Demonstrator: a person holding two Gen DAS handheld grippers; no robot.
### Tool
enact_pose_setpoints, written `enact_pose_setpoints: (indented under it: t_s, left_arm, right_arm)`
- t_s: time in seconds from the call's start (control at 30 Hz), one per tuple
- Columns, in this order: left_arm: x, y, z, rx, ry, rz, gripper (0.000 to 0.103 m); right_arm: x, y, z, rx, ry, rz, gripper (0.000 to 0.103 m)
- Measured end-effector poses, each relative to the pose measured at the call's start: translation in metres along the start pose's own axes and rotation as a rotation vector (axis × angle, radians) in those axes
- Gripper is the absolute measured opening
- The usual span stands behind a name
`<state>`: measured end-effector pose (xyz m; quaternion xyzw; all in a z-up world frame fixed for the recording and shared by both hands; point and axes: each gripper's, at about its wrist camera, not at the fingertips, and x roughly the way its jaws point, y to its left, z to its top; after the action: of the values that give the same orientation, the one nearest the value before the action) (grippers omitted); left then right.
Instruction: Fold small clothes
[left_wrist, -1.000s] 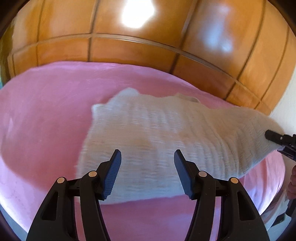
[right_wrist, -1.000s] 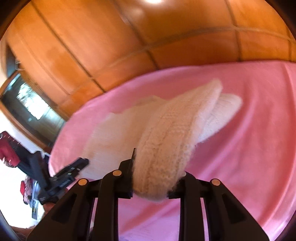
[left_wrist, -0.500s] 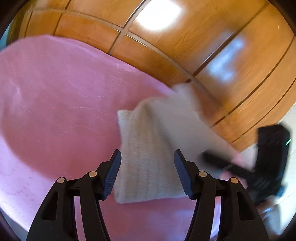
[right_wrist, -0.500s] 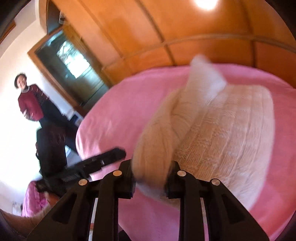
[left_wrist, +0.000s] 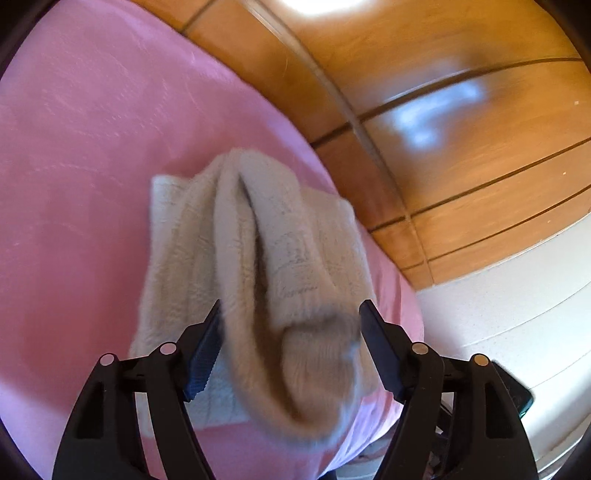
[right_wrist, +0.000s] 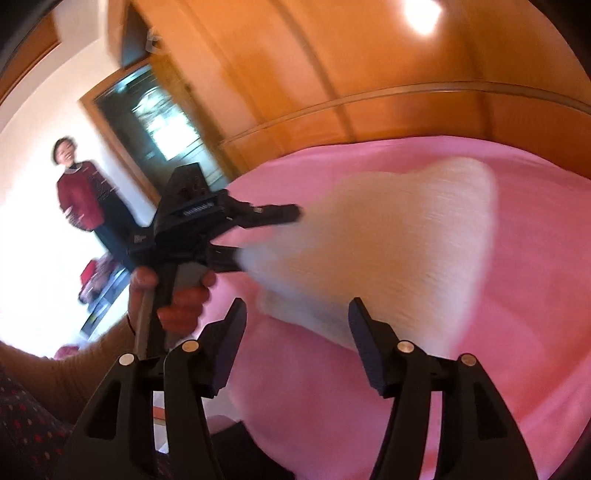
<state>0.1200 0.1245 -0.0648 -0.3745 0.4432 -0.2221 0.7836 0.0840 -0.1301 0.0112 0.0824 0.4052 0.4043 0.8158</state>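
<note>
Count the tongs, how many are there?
2. The right tongs are at the bottom of the right wrist view; the left tongs are farther off, left of them, at the cream sweater's edge. None look hidden.

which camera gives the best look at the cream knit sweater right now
The left wrist view: the sweater fills its centre, knit texture and fold visible. In the right wrist view it is a motion-blurred pale shape.

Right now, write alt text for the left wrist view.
A bunched cream knit garment fills the gap between the wide-open jaws of the left hand-held gripper, rising from a pink bedspread. Wooden wall panels stand behind.
</note>
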Motion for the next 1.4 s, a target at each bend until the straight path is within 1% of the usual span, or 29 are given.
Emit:
enact_pose_setpoints:
  t_s: [0.07,0.13,0.17,0.2,0.23,0.27,0.3,0.4,0.43,0.5,0.57,0.6,0.63,0.67,0.7,0.73,0.77,0.8,0.83,0.9,0.97,1.0,1.1,1.17,1.3,1.4]
  left_arm:
    - [0.013,-0.005,0.008,0.018,0.032,0.013,0.071]
    - [0.026,-0.011,0.018,0.032,0.072,0.036,0.071]
    - [0.030,-0.013,0.020,0.045,0.082,0.042,0.059]
    - [0.036,-0.020,0.022,0.081,0.088,0.082,0.034]
    - [0.040,-0.026,0.023,0.121,0.081,0.130,0.023]
    - [0.039,-0.033,0.024,0.149,0.056,0.136,0.019]
    - [0.032,-0.041,0.024,0.175,0.016,0.132,0.018]
    - [0.007,-0.059,0.016,0.263,-0.065,0.150,0.018]
    - [0.000,-0.058,0.011,0.270,-0.077,0.163,0.018]
    - [-0.011,-0.049,0.001,0.276,-0.095,0.212,0.018]
    - [-0.009,-0.028,-0.006,0.277,-0.092,0.319,0.018]
    - [-0.001,-0.015,-0.010,0.279,-0.077,0.399,0.018]
    - [0.006,-0.008,-0.013,0.285,-0.067,0.440,0.019]
    - [0.012,-0.002,-0.017,0.285,-0.060,0.469,0.024]
    - [0.014,-0.001,-0.020,0.285,-0.061,0.489,0.029]
    - [0.014,-0.005,-0.024,0.305,-0.075,0.514,0.029]
    - [0.009,-0.010,-0.024,0.314,-0.088,0.519,0.031]
    - [0.002,-0.016,-0.024,0.321,-0.110,0.527,0.038]
    - [-0.004,-0.024,-0.023,0.335,-0.145,0.544,0.040]
    - [-0.009,-0.039,-0.020,0.369,-0.195,0.567,0.040]
    - [-0.019,-0.051,-0.020,0.399,-0.237,0.570,0.040]
    - [-0.018,-0.058,-0.019,0.419,-0.249,0.585,0.040]
    - [-0.003,-0.066,-0.014,0.450,-0.250,0.623,0.040]
    - [0.004,-0.070,-0.017,0.471,-0.239,0.632,0.040]
    - [0.004,-0.068,-0.024,0.506,-0.234,0.651,0.040]
    - [0.012,-0.068,-0.028,0.522,-0.229,0.673,0.040]
  right_arm:
    - [-0.010,-0.020,-0.012,0.033,-0.001,-0.073,0.058]
    - [-0.014,-0.033,-0.021,0.062,-0.001,-0.121,0.058]
    - [-0.017,-0.038,-0.020,0.075,-0.004,-0.131,0.058]
    - [-0.015,-0.040,-0.021,0.084,-0.008,-0.147,0.057]
    - [-0.013,-0.038,-0.020,0.089,-0.009,-0.164,0.056]
    - [-0.010,-0.039,-0.018,0.095,-0.013,-0.179,0.054]
    - [-0.010,-0.039,-0.014,0.102,-0.027,-0.181,0.052]
    - [-0.009,-0.034,-0.003,0.092,-0.071,-0.143,0.051]
    - [-0.005,-0.030,0.002,0.068,-0.071,-0.124,0.051]
    - [0.013,-0.022,0.005,0.020,-0.039,-0.120,0.050]
    - [0.045,-0.012,-0.002,-0.022,0.034,-0.115,0.051]
    - [0.061,-0.010,-0.007,-0.041,0.075,-0.129,0.051]
    - [0.073,-0.009,-0.012,-0.055,0.100,-0.144,0.051]
    - [0.085,-0.007,-0.017,-0.076,0.117,-0.164,0.051]
    - [0.090,-0.006,-0.020,-0.094,0.120,-0.183,0.051]
    - [0.092,-0.004,-0.024,-0.114,0.113,-0.203,0.051]
    - [0.088,-0.004,-0.024,-0.104,0.111,-0.201,0.051]
    - [0.083,-0.005,-0.022,-0.087,0.113,-0.192,0.052]
    - [0.078,-0.006,-0.021,-0.080,0.115,-0.186,0.052]
    - [0.064,-0.007,-0.017,-0.075,0.112,-0.181,0.055]
    - [0.047,-0.006,-0.007,-0.064,0.076,-0.168,0.057]
    - [0.044,-0.004,0.000,-0.060,0.060,-0.174,0.058]
    - [0.031,-0.011,0.020,-0.025,-0.007,-0.200,0.058]
    - [0.032,-0.016,0.033,0.000,-0.023,-0.237,0.058]
    - [0.043,-0.018,0.056,0.021,-0.042,-0.306,0.059]
    - [0.052,-0.025,0.068,0.038,-0.051,-0.330,0.058]
